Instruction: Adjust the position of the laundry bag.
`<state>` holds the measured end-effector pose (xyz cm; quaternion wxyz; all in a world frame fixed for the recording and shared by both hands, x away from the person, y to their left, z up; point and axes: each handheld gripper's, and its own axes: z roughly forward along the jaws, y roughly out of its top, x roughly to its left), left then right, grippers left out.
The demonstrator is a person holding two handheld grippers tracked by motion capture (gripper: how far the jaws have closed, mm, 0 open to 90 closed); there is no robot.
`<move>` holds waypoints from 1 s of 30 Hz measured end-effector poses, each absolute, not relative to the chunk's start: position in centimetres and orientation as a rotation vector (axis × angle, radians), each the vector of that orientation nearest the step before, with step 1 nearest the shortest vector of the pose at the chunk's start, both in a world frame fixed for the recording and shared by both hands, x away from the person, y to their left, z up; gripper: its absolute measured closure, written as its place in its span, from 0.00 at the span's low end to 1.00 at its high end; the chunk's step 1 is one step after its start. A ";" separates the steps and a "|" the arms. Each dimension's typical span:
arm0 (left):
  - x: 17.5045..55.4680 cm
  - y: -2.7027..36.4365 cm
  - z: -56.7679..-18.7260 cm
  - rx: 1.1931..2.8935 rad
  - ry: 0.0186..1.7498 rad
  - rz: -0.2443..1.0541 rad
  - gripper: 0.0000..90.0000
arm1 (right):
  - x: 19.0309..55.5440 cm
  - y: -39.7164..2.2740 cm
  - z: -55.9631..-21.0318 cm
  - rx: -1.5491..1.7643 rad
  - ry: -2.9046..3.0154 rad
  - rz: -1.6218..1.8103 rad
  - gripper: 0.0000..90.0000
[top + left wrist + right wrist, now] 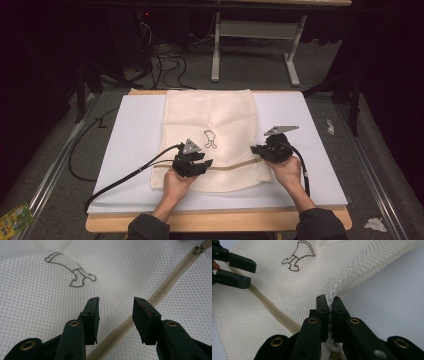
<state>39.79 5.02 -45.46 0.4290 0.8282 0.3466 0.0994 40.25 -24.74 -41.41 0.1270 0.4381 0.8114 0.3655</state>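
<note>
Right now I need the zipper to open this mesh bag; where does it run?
In the high view the zipper crosses the mesh bag's near end, between the left gripper and right gripper.

Both grippers, left point(199, 163) and right point(258, 149), rest on a mesh bag point(210, 120).

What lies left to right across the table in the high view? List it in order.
Black cable → left hand-held gripper → embroidered outline on the mesh bag → right hand-held gripper, shut on the mesh bag's edge → bare white board.
</note>
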 end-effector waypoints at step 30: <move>39.3 0.5 -44.9 2.053 0.768 0.128 0.72 | 40.5 -23.2 -40.5 1.244 2.362 1.131 0.98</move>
